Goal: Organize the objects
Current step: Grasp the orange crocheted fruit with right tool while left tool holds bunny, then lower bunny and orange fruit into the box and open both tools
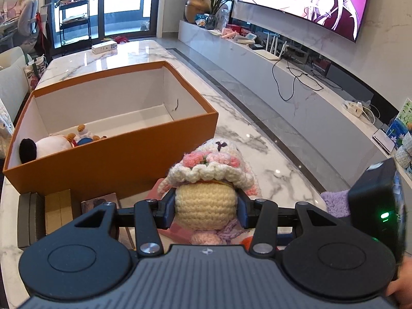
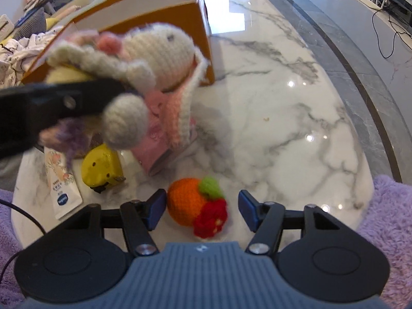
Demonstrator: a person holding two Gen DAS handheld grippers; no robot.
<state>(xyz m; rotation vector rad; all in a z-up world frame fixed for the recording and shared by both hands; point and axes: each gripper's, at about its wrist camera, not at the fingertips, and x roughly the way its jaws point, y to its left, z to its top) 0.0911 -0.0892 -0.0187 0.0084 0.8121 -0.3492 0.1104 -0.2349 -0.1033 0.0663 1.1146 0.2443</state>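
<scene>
My left gripper (image 1: 206, 209) is shut on a cream crochet doll (image 1: 206, 180) with a pink-flowered bonnet and holds it above the marble table, just in front of the orange box (image 1: 113, 159). The doll (image 2: 144, 59) and the left gripper's finger (image 2: 59, 100) also show in the right wrist view, blurred, over the box's corner. My right gripper (image 2: 200, 209) is open, its fingers on either side of an orange crochet fruit (image 2: 188, 200) with a green leaf and red flower, lying on the table. The box holds a white-and-black plush (image 1: 46, 145) and small toys.
A yellow toy (image 2: 101, 166), a white tube (image 2: 60, 180) and a pink box (image 2: 159, 149) lie on the marble table (image 2: 283, 118) by the fruit. Small boxes (image 1: 58, 209) sit in front of the orange box. Purple fleece (image 2: 388, 206) borders the table edge. A white box (image 1: 104, 47) lies far back.
</scene>
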